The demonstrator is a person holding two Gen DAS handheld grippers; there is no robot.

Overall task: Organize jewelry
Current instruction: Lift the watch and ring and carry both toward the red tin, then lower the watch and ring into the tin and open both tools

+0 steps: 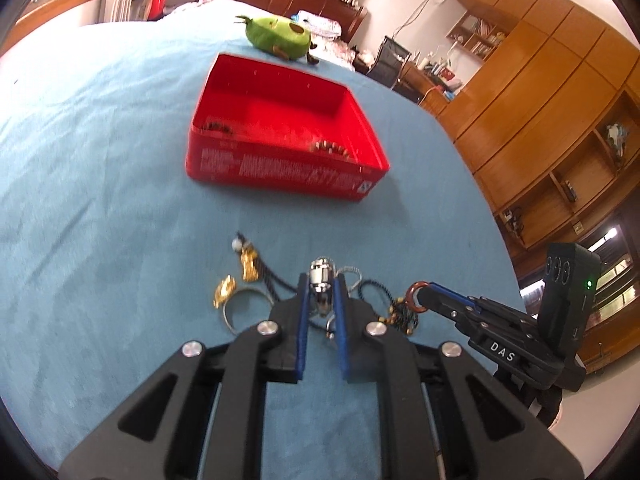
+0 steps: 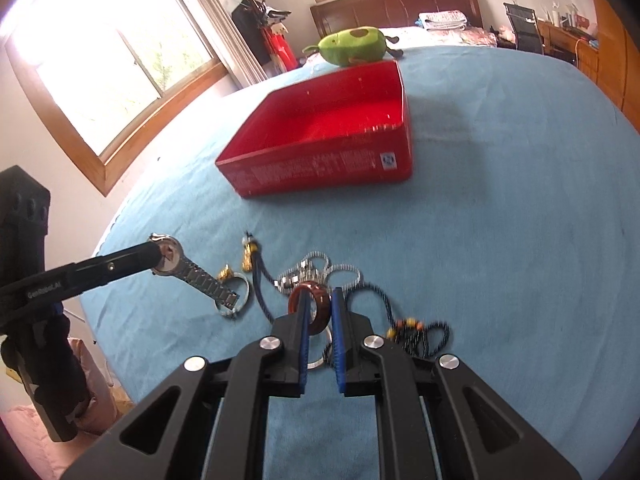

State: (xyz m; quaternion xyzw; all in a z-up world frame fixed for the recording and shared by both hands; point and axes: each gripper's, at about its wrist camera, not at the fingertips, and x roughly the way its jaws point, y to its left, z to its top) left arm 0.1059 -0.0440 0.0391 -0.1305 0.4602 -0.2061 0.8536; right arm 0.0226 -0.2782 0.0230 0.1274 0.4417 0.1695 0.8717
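Observation:
My left gripper (image 1: 322,280) is shut on a silver wristwatch (image 1: 321,276), held above the blue bedspread (image 1: 100,160). The right wrist view shows that watch (image 2: 170,258) at the left gripper's tip, its metal band hanging down to the right. My right gripper (image 2: 320,296) is shut on a red-brown bangle (image 2: 318,308), also lifted off the cloth. Ahead stands an open red box (image 1: 280,168) with dark beads (image 1: 218,126) and a bracelet (image 1: 330,148) inside. Below both grippers lie a gold pendant on a cord (image 1: 248,264), a gold-topped bangle (image 1: 234,300) and beaded cords (image 2: 416,330).
A green plush toy (image 1: 278,36) lies beyond the box near the headboard. Wooden cabinets (image 1: 560,100) and a desk line the right side of the room, and a window (image 2: 100,60) is on the left. The bed edge runs close on both sides.

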